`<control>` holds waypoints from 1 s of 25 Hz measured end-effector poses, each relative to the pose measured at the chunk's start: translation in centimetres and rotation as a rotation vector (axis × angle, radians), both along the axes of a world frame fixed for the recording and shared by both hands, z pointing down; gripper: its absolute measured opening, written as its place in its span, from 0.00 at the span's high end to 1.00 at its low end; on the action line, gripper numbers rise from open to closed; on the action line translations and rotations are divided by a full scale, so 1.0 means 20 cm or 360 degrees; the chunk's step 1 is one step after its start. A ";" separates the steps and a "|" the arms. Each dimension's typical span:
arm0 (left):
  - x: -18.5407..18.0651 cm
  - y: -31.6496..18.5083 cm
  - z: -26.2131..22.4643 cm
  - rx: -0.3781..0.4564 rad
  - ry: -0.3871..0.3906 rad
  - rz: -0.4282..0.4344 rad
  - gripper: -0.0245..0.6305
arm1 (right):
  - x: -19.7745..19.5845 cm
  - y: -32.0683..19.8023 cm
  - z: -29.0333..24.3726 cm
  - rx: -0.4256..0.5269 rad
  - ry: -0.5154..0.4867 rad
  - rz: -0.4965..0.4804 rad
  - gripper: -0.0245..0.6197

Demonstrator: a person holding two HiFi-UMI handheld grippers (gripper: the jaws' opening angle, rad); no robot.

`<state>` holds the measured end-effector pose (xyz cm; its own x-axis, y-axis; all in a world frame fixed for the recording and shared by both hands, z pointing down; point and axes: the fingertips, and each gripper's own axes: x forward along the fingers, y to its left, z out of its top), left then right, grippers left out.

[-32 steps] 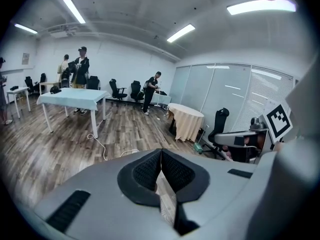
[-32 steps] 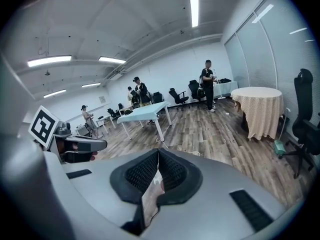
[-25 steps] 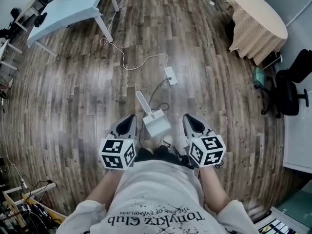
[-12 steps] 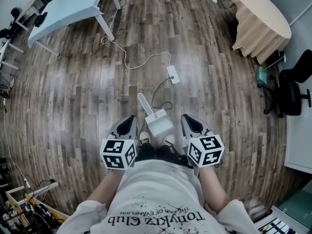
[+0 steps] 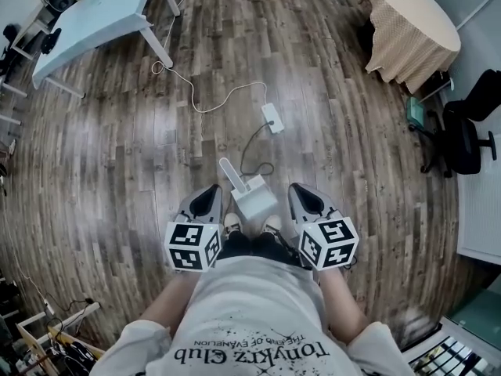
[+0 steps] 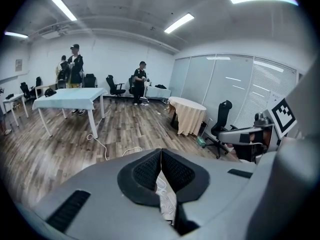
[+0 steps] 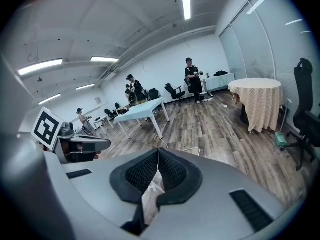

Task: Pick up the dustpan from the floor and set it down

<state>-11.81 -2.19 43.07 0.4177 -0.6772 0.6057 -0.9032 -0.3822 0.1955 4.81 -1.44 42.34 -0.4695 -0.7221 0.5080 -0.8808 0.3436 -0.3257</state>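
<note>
Dustpan: the white dustpan [image 5: 254, 200] lies on the wood floor [image 5: 117, 171], just ahead of the person's shoes [image 5: 232, 224]. Its handle slants away toward the left.
Left claw: the left claw [image 5: 207, 200] is held up off the floor, to the dustpan's left. Its jaws are pressed together with nothing between them.
Right claw: the right claw [image 5: 305, 199] hangs to the dustpan's right, its jaws likewise together and empty.
Relation: seen from above, the dustpan sits between the two claws, and neither touches it.
Farther out: a white power strip [image 5: 272, 118] lies beyond the dustpan. A pale blue table [image 5: 94, 18] stands far left and a cloth-draped round table [image 5: 407, 22] far right.
</note>
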 end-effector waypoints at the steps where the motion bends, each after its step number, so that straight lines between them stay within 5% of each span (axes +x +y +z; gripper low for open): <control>1: 0.00 -0.01 0.01 0.0005 -0.0020 0.0019 0.93 | 0.00 -0.01 0.00 -0.0007 0.0002 0.0005 0.92; 8: 0.05 -0.11 0.07 0.0040 -0.0158 0.0305 0.93 | -0.04 -0.09 0.07 -0.0067 -0.0012 0.0033 0.92; 20: 0.07 -0.23 0.34 -0.0047 -0.0285 0.0573 0.92 | -0.16 -0.12 0.26 -0.0174 -0.0051 0.0004 0.92; 25: 0.06 -0.24 0.50 -0.0282 -0.0184 0.0495 0.72 | -0.18 -0.10 0.32 -0.0215 -0.0088 0.0016 0.92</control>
<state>-10.57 -7.02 52.98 0.5091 -0.4095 0.7571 -0.7693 -0.6110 0.1868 1.22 -3.50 48.73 -0.4925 -0.6536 0.5747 -0.8634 0.2844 -0.4166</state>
